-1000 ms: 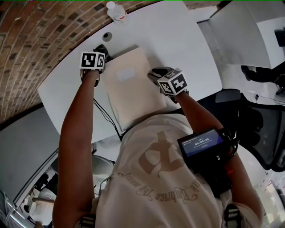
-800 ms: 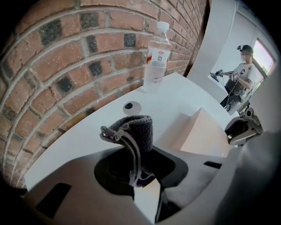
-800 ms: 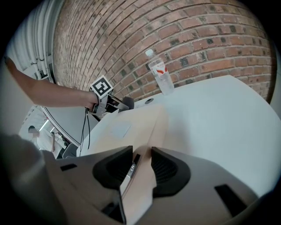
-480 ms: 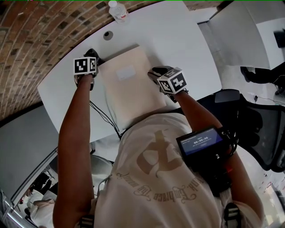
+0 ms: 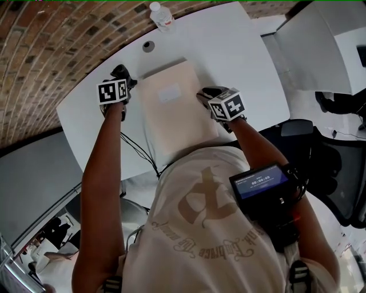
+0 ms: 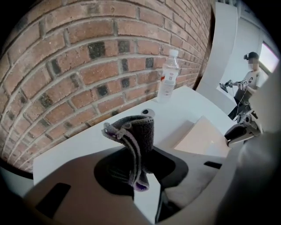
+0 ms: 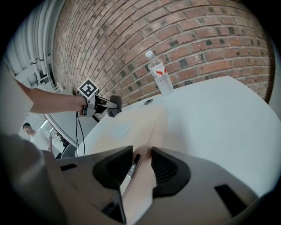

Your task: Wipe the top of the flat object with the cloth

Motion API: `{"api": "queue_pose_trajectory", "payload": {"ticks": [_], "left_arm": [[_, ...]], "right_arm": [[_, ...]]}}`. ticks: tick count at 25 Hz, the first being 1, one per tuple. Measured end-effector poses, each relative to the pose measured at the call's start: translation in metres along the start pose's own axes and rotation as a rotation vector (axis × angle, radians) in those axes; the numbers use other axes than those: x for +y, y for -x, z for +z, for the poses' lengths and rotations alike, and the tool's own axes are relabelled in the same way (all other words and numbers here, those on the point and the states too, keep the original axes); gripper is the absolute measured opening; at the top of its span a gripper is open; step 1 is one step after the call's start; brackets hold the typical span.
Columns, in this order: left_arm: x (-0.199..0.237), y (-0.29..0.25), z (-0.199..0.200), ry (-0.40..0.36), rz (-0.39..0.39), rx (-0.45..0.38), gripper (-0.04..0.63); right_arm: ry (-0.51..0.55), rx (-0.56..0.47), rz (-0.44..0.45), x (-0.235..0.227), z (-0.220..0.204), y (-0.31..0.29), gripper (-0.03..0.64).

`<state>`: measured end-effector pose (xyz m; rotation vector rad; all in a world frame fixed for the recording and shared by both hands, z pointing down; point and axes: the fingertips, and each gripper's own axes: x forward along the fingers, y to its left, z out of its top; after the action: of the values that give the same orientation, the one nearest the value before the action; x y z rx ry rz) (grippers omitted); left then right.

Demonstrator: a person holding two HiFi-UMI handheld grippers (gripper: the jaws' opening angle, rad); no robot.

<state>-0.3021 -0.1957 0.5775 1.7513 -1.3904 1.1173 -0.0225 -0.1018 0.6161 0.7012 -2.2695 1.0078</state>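
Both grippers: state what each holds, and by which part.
Left gripper pinches the dark grey folded cloth by its lower end. Right gripper clamps the flat beige box by its right-hand edge.

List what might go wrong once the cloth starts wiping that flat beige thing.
The cloth sits bunched in the left gripper, so the hard jaws may scrape the flat beige object. The right gripper clamps only one edge of it; a firm stroke might pivot it. A long push away could knock the water bottle at the far edge of the table.
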Motion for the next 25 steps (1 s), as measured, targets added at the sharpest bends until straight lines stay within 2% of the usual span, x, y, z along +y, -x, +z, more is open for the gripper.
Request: {"api": "queue_pose_trajectory", "payload": {"ticks": [4, 7, 11, 18, 22, 25], "left_arm": [[0.0, 0.017, 0.01, -0.029, 0.026, -0.038, 0.106], [-0.011, 0.03, 0.02, -0.012, -0.009, -0.074, 0.106], [-0.061, 0.034, 0.026, 0.015, -0.174, -0.094, 0.106], [-0.166, 0.032, 0.046, 0.008, -0.459, -0.086, 0.106], [-0.21, 0.026, 0.06, 0.037, -0.555, -0.079, 0.106], [-0.232, 0.017, 0.072, 0.053, -0.588, -0.077, 0.106]], "right_arm": [[0.008, 0.0, 0.007, 0.0, 0.002, -0.002, 0.144], [0.009, -0.013, 0.016, 0.0, 0.004, -0.003, 0.144], [-0.009, -0.019, 0.024, 0.0, 0.0, 0.0, 0.144], [-0.002, -0.019, 0.048, 0.001, 0.001, -0.002, 0.144], [0.006, -0.02, 0.062, 0.002, 0.003, -0.002, 0.146], [0.031, -0.013, 0.064, 0.003, 0.002, -0.002, 0.146]]}}
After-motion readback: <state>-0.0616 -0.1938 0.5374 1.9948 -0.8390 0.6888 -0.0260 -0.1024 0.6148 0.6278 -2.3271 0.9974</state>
